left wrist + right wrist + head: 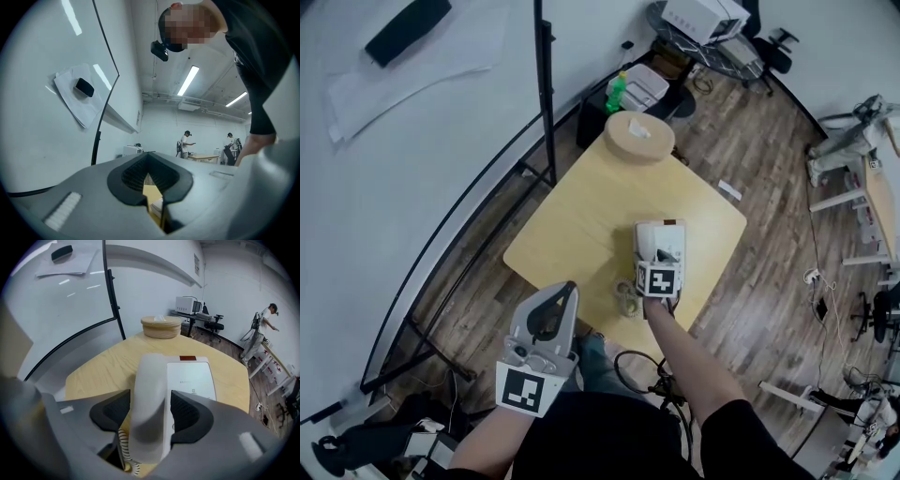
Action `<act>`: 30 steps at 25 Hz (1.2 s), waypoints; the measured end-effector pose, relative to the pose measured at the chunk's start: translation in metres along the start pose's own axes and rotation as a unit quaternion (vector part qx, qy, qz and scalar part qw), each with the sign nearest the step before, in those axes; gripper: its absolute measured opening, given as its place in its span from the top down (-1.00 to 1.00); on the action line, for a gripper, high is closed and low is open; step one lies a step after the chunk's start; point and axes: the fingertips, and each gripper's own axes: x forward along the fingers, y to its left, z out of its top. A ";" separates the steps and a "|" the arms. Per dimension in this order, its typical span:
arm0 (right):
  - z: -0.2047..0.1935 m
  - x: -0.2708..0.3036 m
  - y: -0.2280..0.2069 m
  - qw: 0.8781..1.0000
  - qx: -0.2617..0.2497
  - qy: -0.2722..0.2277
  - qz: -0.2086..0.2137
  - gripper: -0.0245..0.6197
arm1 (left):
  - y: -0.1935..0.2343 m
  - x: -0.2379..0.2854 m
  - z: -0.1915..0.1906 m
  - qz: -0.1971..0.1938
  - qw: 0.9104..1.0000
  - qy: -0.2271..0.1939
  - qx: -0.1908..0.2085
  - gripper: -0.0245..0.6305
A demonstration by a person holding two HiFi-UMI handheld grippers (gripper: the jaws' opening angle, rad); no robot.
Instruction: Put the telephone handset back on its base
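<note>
The white telephone base (192,378) stands on the light wooden table (572,225). The white handset (150,399) lies lengthwise along the base's left side, its coiled cord (124,446) hanging at the near end. My right gripper (150,414) straddles the handset, open, with a pad close on each side and no visible squeeze. In the head view the right gripper (658,258) sits over the near end of the phone (661,239). My left gripper (569,289) hangs off the table's near left edge, shut and empty, and its tips (149,174) meet.
A round wooden box (639,136) stands at the table's far corner. A black pole (546,94) rises beside the table in front of the curved white wall. A green bottle (617,92) and boxes lie on the floor beyond. People stand far off in the room.
</note>
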 end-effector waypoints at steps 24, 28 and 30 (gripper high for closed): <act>0.101 -0.324 0.021 0.936 -0.100 -0.338 0.017 0.76 | -0.029 0.030 0.098 -0.060 0.995 -0.080 0.028 0.93; 0.097 -0.347 0.026 0.920 -0.096 -0.379 0.018 0.82 | -0.039 0.028 0.104 -0.073 0.993 -0.086 0.039 0.93; 0.095 -0.357 0.028 0.912 -0.091 -0.401 0.017 0.86 | -0.043 0.027 0.103 -0.078 0.992 -0.083 0.045 0.93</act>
